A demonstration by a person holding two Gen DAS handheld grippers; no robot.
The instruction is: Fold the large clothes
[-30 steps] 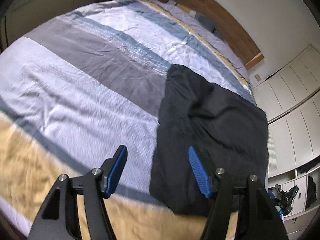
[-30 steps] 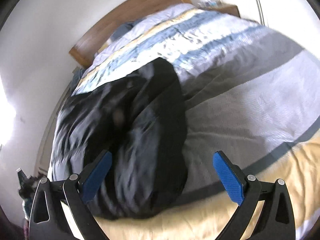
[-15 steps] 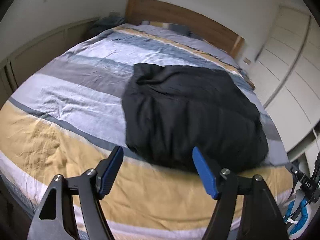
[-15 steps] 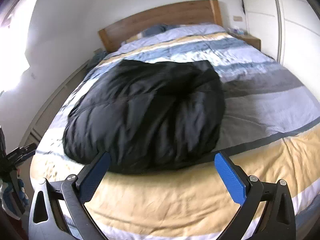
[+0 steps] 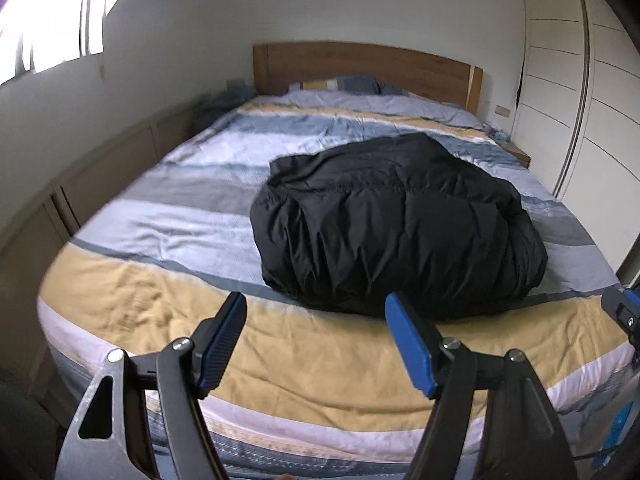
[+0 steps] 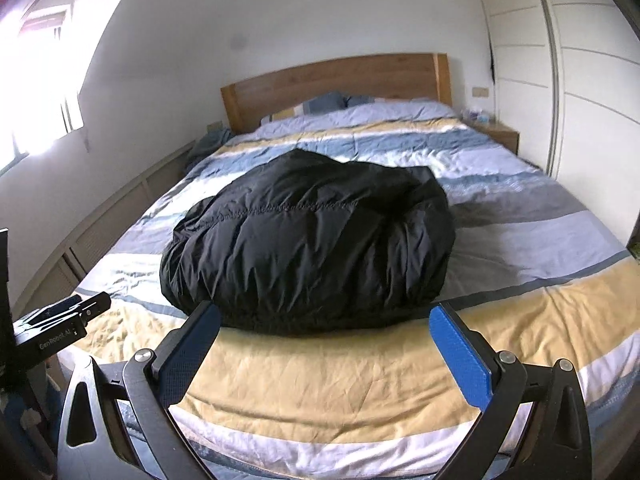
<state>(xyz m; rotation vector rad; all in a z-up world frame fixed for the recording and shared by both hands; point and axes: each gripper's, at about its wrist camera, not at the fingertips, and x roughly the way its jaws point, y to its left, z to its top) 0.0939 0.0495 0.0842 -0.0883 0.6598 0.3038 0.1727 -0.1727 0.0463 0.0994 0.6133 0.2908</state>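
A black puffy jacket (image 5: 396,224) lies folded into a thick bundle on the striped bed cover; it also shows in the right wrist view (image 6: 308,244). My left gripper (image 5: 316,316) is open and empty, held above the foot of the bed, short of the jacket's near edge. My right gripper (image 6: 324,320) is open and empty, also back from the jacket's near edge. Neither gripper touches the jacket.
The bed (image 5: 160,304) has blue, grey, white and yellow stripes, with a wooden headboard (image 5: 360,64) and pillows at the far end. White wardrobe doors (image 5: 592,92) stand on the right, low cabinets (image 5: 100,172) on the left. The left gripper's body (image 6: 60,320) shows at the left edge.
Both grippers have pulled back and up from over the bed, away from the jacket toward the foot. The jacket lies released on the cover. Both grippers stay open.
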